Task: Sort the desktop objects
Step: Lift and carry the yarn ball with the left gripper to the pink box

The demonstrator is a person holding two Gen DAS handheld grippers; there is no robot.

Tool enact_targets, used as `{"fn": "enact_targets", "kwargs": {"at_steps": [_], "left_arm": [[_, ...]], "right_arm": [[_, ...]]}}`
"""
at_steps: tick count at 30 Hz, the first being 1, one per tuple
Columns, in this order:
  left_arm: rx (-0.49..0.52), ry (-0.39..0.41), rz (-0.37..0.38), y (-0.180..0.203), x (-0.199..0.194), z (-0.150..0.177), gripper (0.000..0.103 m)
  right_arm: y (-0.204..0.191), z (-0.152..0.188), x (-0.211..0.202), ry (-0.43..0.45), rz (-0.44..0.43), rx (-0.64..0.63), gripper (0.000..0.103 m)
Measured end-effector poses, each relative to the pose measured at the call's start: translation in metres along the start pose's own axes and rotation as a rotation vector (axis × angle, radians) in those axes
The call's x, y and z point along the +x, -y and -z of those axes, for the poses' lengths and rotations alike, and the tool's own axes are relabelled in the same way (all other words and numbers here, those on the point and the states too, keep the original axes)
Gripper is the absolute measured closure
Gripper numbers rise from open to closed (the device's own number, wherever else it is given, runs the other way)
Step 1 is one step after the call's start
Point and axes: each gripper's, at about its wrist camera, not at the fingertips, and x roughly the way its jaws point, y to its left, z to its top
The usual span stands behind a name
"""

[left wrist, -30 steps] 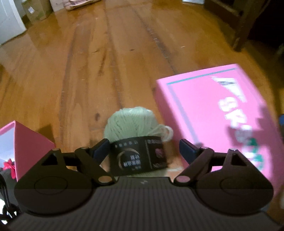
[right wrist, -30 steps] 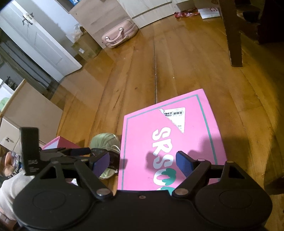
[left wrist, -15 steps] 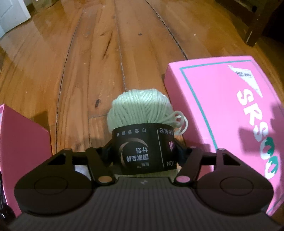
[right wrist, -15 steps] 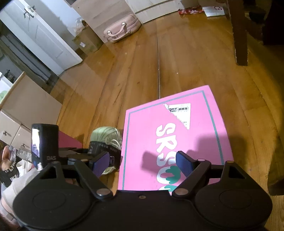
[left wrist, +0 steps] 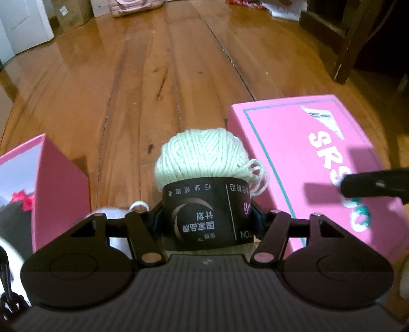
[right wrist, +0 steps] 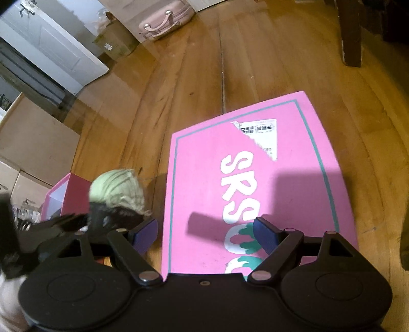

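My left gripper (left wrist: 206, 221) is clamped on a ball of pale green yarn (left wrist: 202, 155), with the fingers pressed against either side of its black paper band (left wrist: 202, 217), which carries white printed characters. The yarn sits between the two pink boxes, above the wooden floor (left wrist: 158, 71); I cannot tell from either view whether it touches the boards. Loose loops of yarn stick out on its right side, just beside the edge of the large pink box (left wrist: 314, 163).

That box lies flat on the floor, lid up, with a teal border line, big white letters and a torn white label near its far corner. To my left stands a smaller pink box (left wrist: 61, 189), open, with a white inside and something dark with a red bit in it.

My right gripper (right wrist: 204, 233) is spread wide with nothing between its blue pads (right wrist: 265, 235), hanging over the near end of the large pink box. From that view the yarn and the left gripper appear blurred at lower left.

Farther off are a pink suitcase (right wrist: 166, 21), a white door (right wrist: 53, 43) and a dark wooden furniture leg (right wrist: 350, 33).
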Motion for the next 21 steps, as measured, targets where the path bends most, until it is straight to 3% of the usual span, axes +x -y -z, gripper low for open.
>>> {"fn": "enact_targets", "kwargs": {"at_steps": [11,14,21], "left_arm": [[-0.017,0.12,0.014,-0.018,-0.079,0.019,0.04],[-0.066,0.155,0.01,-0.032,-0.093,0.029,0.04],[-0.185,0.217,0.011,-0.076,-0.132,0.055,0.04]], "right_arm": [[-0.052,0.011,-0.01,0.003,-0.013,-0.148,0.017],[-0.071,0.017,-0.014,-0.012,-0.028,-0.19,0.017],[-0.134,0.043,-0.025,0.03,0.044,-0.415,0.017]]}}
